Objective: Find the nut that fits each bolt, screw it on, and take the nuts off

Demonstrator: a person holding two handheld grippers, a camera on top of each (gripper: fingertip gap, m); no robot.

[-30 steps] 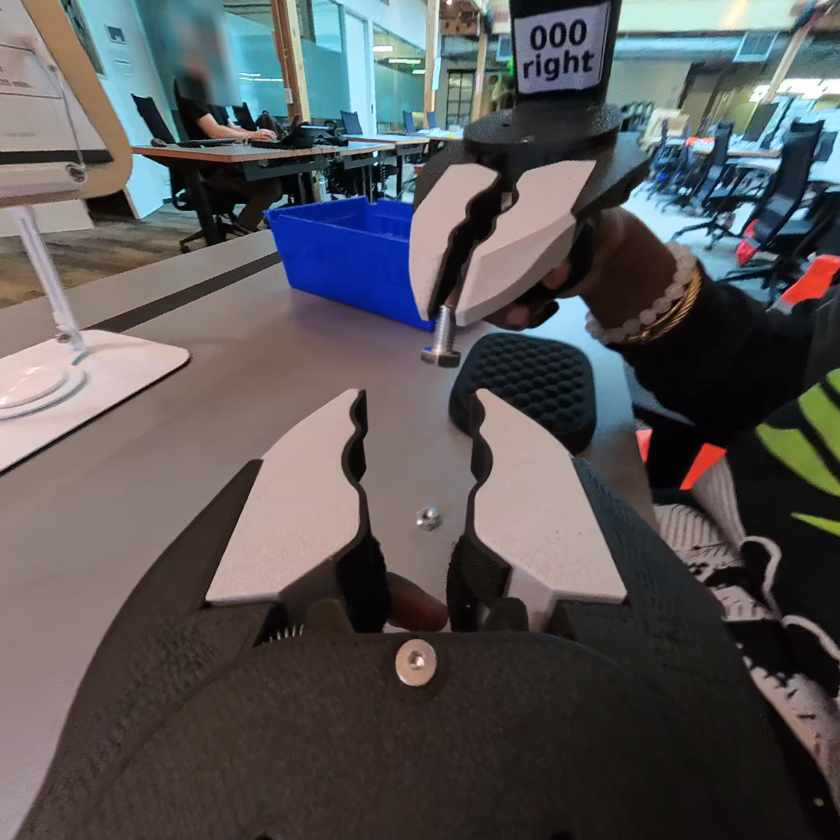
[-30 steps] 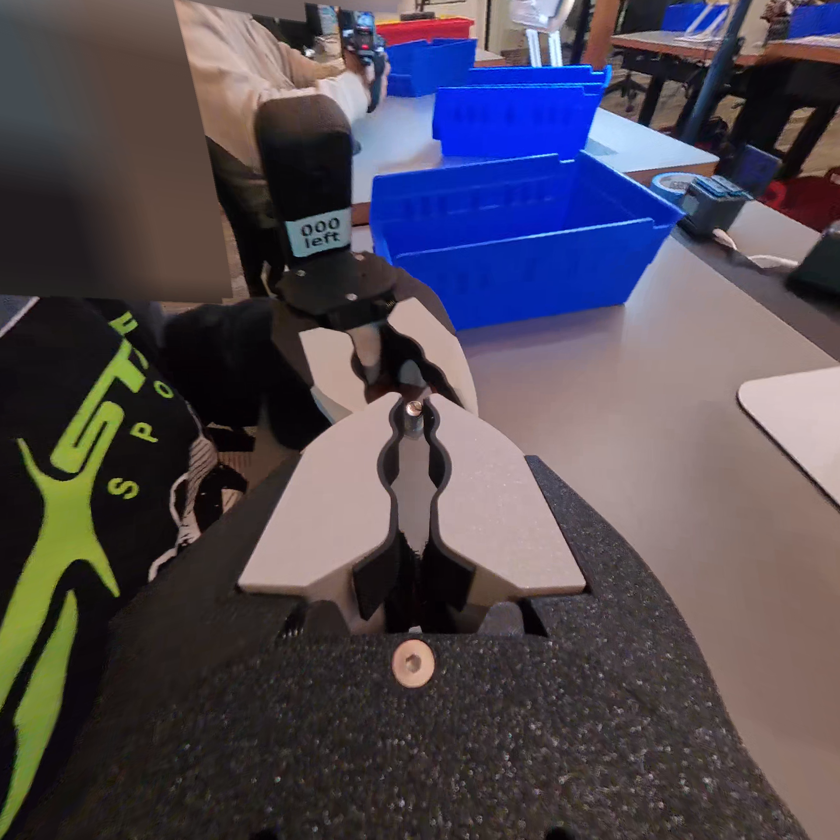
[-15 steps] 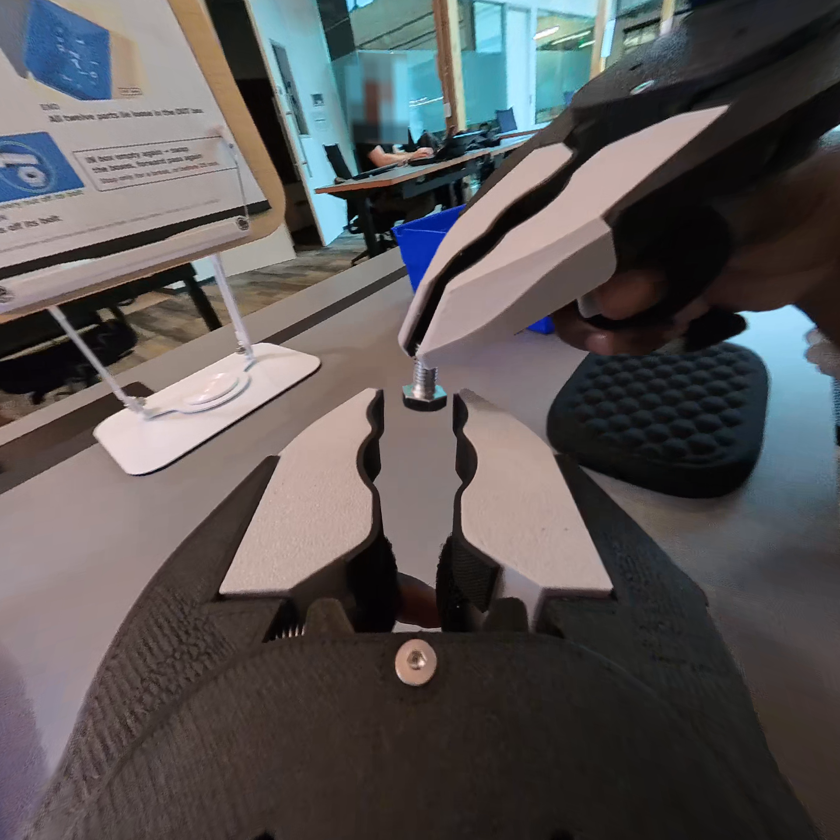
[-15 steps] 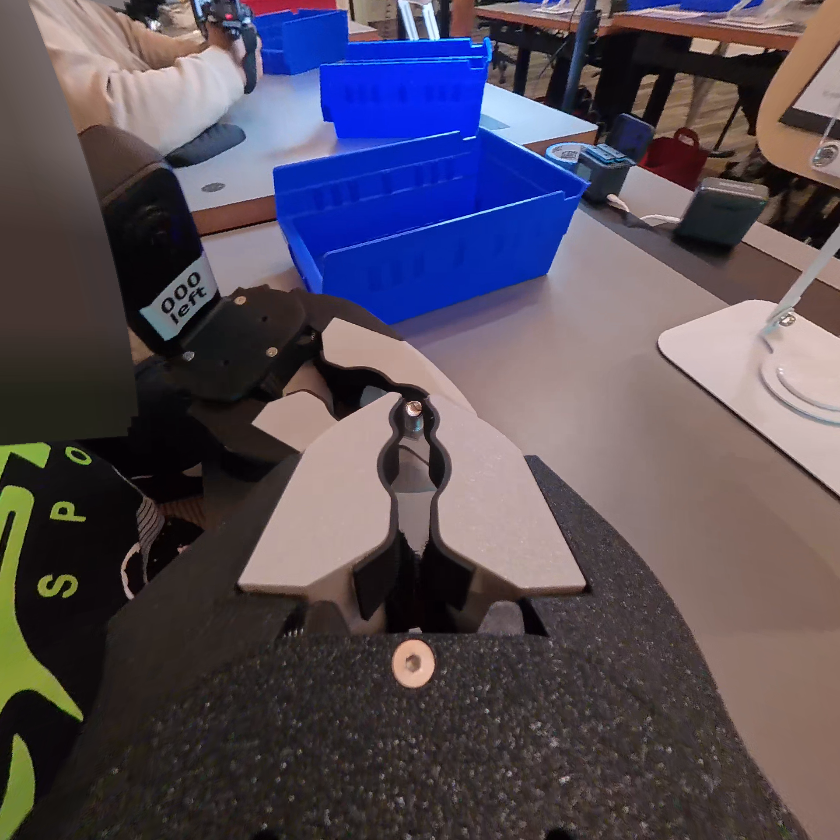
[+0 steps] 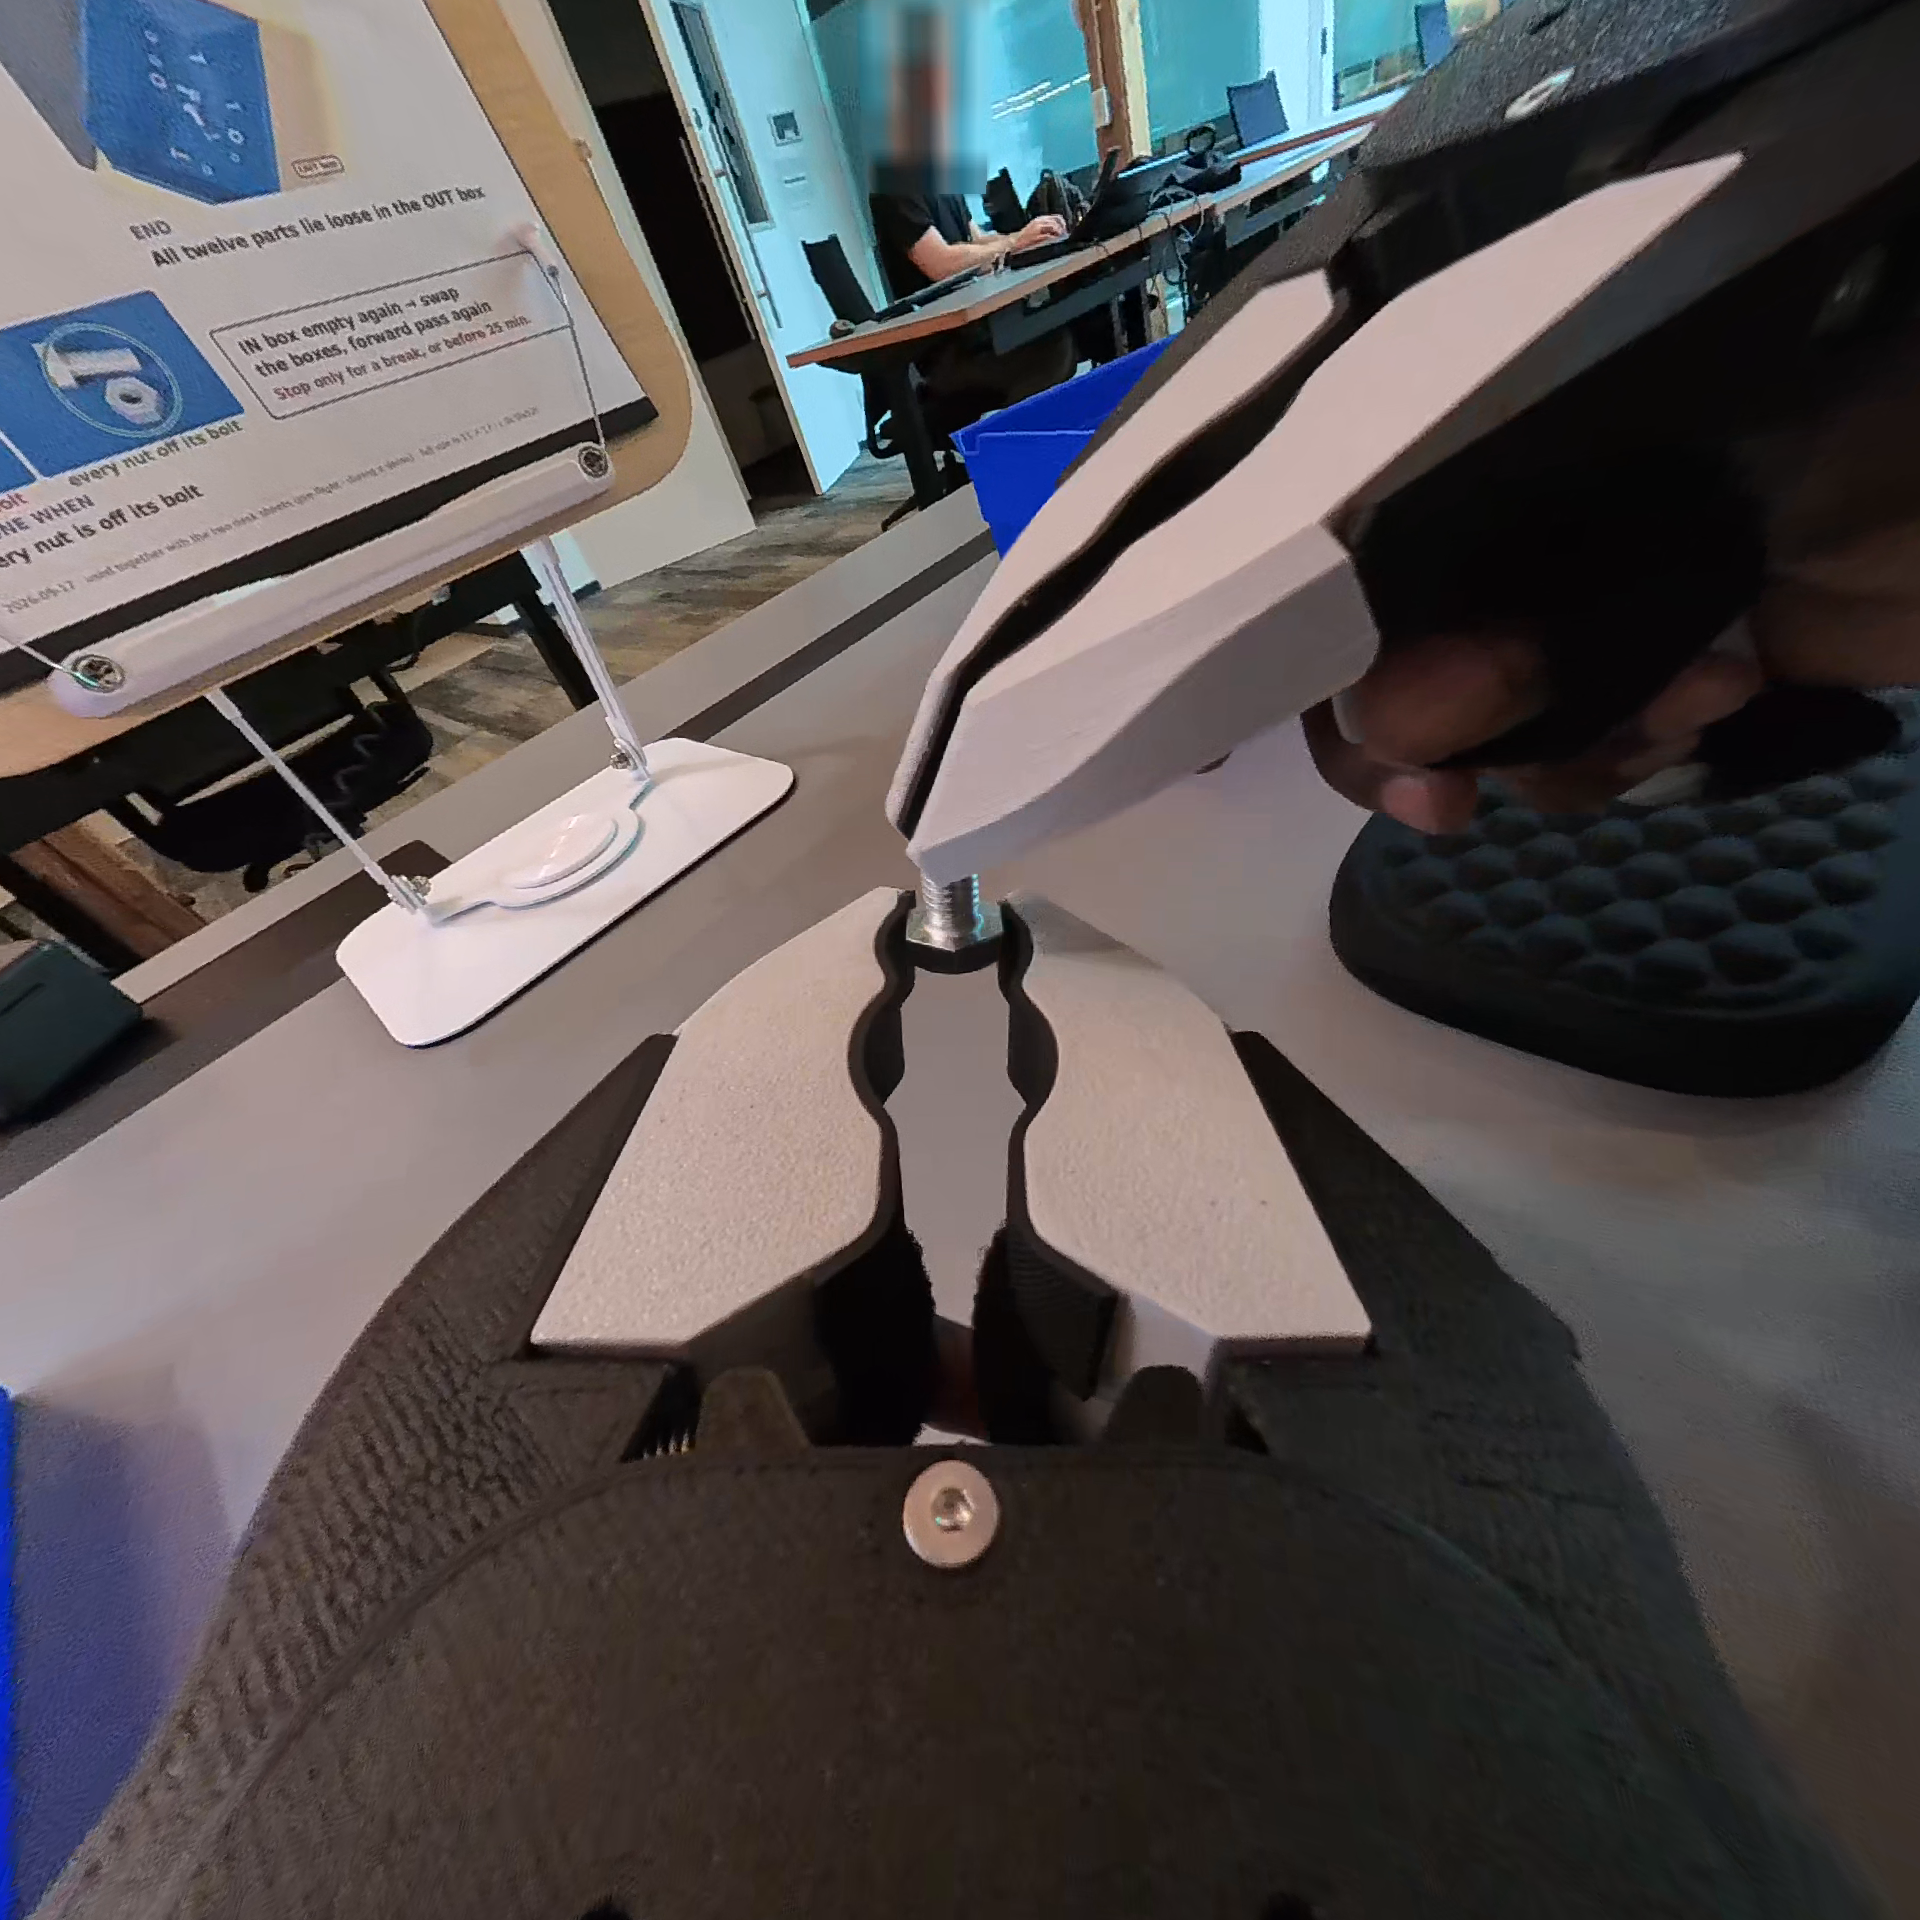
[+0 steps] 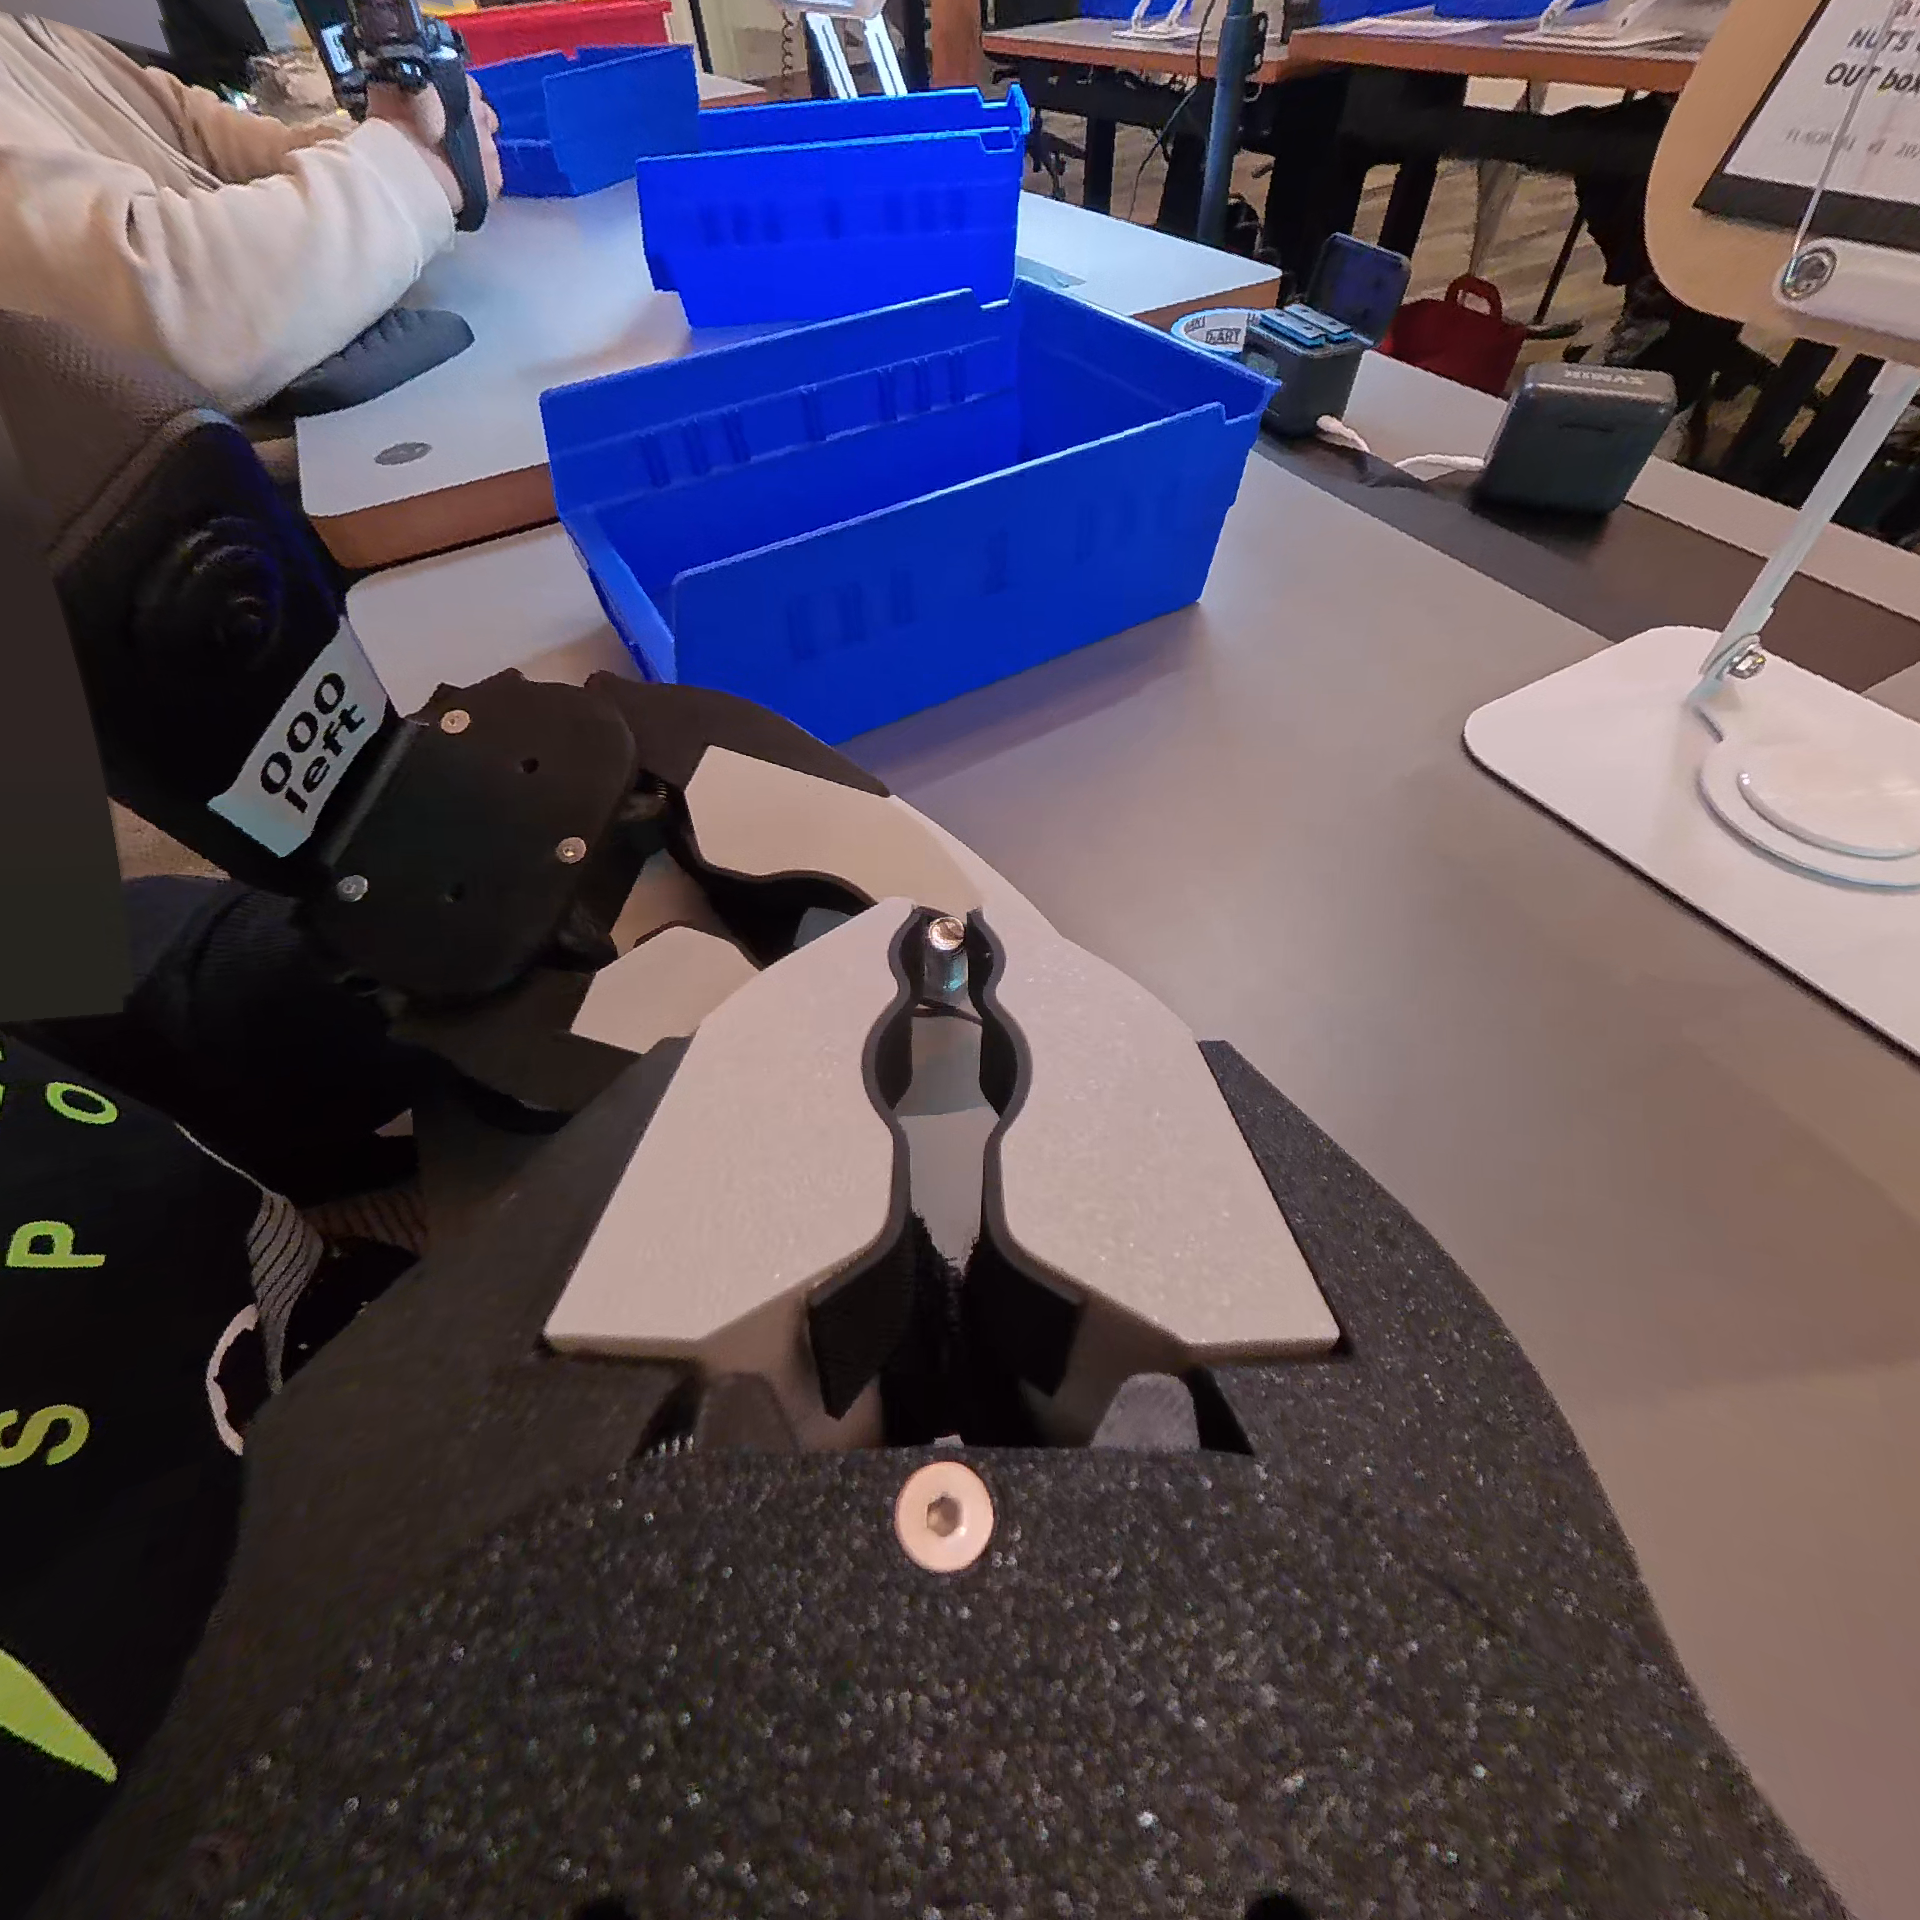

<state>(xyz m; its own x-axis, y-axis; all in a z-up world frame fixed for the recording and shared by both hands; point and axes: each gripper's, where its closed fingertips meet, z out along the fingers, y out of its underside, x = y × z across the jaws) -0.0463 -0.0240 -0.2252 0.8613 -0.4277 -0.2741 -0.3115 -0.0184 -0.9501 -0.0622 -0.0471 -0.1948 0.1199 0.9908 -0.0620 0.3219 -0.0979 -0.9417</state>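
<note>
Two hand-held claws are meeting over a grey counter [image 5: 1558, 1299] as a bolt [image 5: 948, 902] is being handed from one to the other. The right claw [image 5: 914, 842] is reaching in from above with its jaws pinched tight on the threaded shank, the bolt hanging head down. The left claw [image 5: 954, 951] is narrowing around the hex part at the bolt's lower end, its tips just at the metal's flanks; whether they are already clamping it cannot be told. Whether that hex is the bolt's own head or a nut is also unclear.

In the right wrist view the shank's end [image 6: 943, 951] is showing in the notch at the tips of the right claw [image 6: 940, 940], with the left claw [image 6: 810, 935] just beyond it. A blue bin [image 6: 914, 540] is standing well behind them, and a black dimpled pad [image 5: 1642, 935] is lying to the right.

The step in hand appears to be setting up a two-claw hold for turning. The next move is likely calling for a firm squeeze by the left claw, then a steady twist with both claws kept in line, so nothing slips or drops.
</note>
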